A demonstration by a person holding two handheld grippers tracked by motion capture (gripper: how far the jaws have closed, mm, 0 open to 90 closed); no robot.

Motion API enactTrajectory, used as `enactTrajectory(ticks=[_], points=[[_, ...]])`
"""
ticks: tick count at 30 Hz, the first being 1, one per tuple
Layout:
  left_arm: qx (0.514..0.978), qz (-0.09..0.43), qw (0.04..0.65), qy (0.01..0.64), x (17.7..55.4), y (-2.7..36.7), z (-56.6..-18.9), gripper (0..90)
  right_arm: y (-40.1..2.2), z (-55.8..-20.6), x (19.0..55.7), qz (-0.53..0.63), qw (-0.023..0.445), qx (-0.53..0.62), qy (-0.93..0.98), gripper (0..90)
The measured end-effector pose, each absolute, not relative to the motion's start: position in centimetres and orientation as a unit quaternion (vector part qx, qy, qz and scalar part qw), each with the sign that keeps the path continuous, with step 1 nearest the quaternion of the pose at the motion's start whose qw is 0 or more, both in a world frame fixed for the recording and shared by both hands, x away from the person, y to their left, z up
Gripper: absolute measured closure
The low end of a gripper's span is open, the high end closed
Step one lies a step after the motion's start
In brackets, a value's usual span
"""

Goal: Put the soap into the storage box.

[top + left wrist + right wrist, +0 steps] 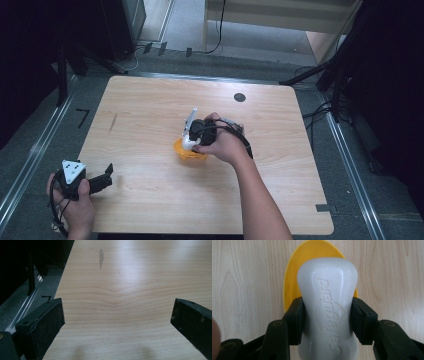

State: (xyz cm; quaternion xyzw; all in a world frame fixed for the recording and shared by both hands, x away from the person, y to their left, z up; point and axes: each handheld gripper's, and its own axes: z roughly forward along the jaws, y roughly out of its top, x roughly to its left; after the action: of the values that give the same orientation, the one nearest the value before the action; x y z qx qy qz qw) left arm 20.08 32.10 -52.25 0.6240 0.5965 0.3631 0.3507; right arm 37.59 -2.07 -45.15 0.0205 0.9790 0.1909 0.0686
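My right gripper [326, 315] is shut on a white plastic bottle [327, 302] with raised lettering, its pads [296, 320] pressing on both sides. The bottle's end points down over a yellow bowl [294, 277] on the wooden table. In the high view the right gripper [192, 136] holds the white bottle [189, 127] over the yellow bowl [186, 152] near the table's middle. My left gripper [106, 175] rests at the table's near left corner, open, with bare wood between its fingers [47, 325].
The wooden table [150, 105] has a dark streak [101, 257] at the left and a round black spot [240, 97] near its far edge. Metal rails, cables and dark stands surround the table on the floor.
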Motion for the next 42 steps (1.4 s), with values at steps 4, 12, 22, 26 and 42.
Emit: enactTrajectory(ticks=[4,12,22,26,42], points=[[0.624,0.363,0.35,0.596,20.1,32.1,-52.2,0.0,-1.9,-45.5,37.8,0.187,0.063,0.019,0.98,50.4],[0.625,0.362,0.35,0.596,20.1,32.1,-52.3,0.0,-1.7,-46.1,37.9,0.182,0.059,0.019,0.981,50.2],[0.624,0.362,0.352,0.596,20.1,32.1,-52.3,0.0,-1.5,-45.6,38.0,0.201,0.062,0.033,0.977,42.0],[0.623,0.363,0.352,0.596,20.1,32.1,-52.3,0.0,-1.9,-45.4,37.7,0.197,0.068,0.039,0.977,38.8],[0.625,0.363,0.35,0.596,20.1,32.1,-52.2,0.0,-7.0,-44.6,36.5,0.241,0.056,0.161,0.955,23.2]])
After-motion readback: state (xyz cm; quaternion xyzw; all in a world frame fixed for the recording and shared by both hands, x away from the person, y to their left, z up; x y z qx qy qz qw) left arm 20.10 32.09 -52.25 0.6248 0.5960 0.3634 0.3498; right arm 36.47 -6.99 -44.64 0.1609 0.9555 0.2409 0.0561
